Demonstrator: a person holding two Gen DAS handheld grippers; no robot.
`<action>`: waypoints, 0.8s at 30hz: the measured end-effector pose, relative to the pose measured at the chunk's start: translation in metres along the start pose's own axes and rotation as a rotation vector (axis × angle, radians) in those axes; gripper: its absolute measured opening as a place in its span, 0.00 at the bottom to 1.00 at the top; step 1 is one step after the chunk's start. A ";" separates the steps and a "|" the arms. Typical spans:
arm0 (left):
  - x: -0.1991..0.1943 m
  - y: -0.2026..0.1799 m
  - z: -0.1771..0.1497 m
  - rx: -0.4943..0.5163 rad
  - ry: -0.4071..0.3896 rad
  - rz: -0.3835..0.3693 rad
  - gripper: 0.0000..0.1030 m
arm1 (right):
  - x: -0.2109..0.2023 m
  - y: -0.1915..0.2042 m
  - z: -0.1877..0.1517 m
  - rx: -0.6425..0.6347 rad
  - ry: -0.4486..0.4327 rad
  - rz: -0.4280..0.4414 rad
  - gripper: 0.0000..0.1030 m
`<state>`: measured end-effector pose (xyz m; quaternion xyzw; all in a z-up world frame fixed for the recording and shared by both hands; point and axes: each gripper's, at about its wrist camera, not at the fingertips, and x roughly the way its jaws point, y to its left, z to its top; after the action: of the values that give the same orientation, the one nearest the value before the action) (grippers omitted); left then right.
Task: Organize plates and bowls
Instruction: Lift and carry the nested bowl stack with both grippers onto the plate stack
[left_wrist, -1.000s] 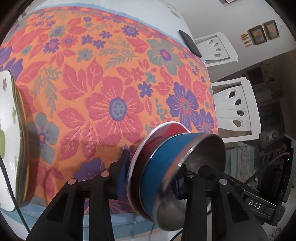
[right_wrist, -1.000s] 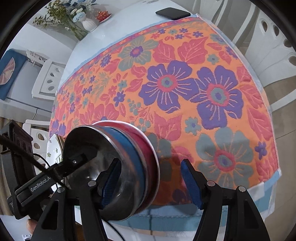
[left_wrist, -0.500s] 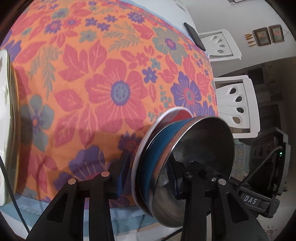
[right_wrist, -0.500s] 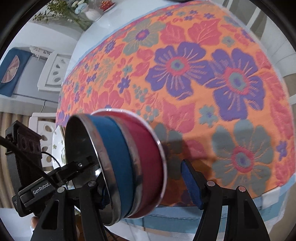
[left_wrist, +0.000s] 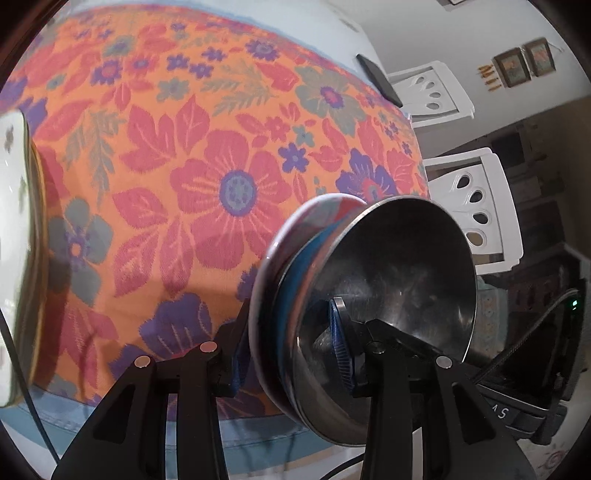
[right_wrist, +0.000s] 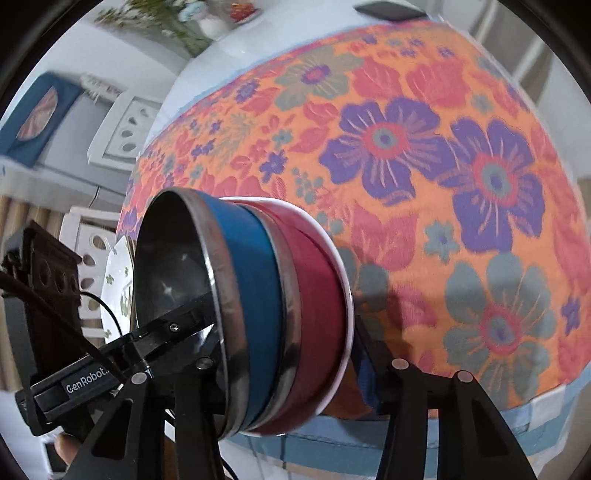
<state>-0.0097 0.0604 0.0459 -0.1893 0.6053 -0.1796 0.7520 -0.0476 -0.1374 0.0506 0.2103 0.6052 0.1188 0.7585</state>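
A nested stack of bowls (left_wrist: 306, 295), a steel-lined blue bowl (right_wrist: 243, 295) inside a red one (right_wrist: 317, 306) with a white rim, is held on its side above the near edge of the flowered table. My left gripper (left_wrist: 288, 350) is shut on the stack, one finger inside the steel bowl (left_wrist: 391, 280) and one outside. My right gripper (right_wrist: 288, 362) straddles the stack from the other side, its jaws wide and not pressing it. A white flowered plate (left_wrist: 14, 229) stands on edge at the far left; it also shows in the right wrist view (right_wrist: 118, 280).
The orange floral tablecloth (left_wrist: 207, 155) covers the table. A black phone (left_wrist: 376, 79) lies near its far edge. White chairs (left_wrist: 476, 206) stand to the right. A vase of flowers (right_wrist: 192, 22) sits at the back.
The bowl stack has been lifted and tipped further, so its steel inside now faces the left camera more. The right gripper's jaws now sit around the stack.
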 end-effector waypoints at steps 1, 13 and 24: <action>-0.002 0.000 0.001 0.001 -0.010 0.001 0.34 | -0.002 0.003 0.002 -0.017 -0.008 -0.003 0.46; -0.084 0.016 0.018 -0.012 -0.158 0.026 0.34 | -0.029 0.076 0.021 -0.096 -0.088 0.033 0.46; -0.196 0.102 0.025 -0.010 -0.260 0.072 0.34 | -0.008 0.220 0.016 -0.155 -0.123 0.089 0.46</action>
<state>-0.0210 0.2483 0.1649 -0.1930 0.5101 -0.1235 0.8290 -0.0180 0.0504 0.1620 0.1846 0.5365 0.1858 0.8022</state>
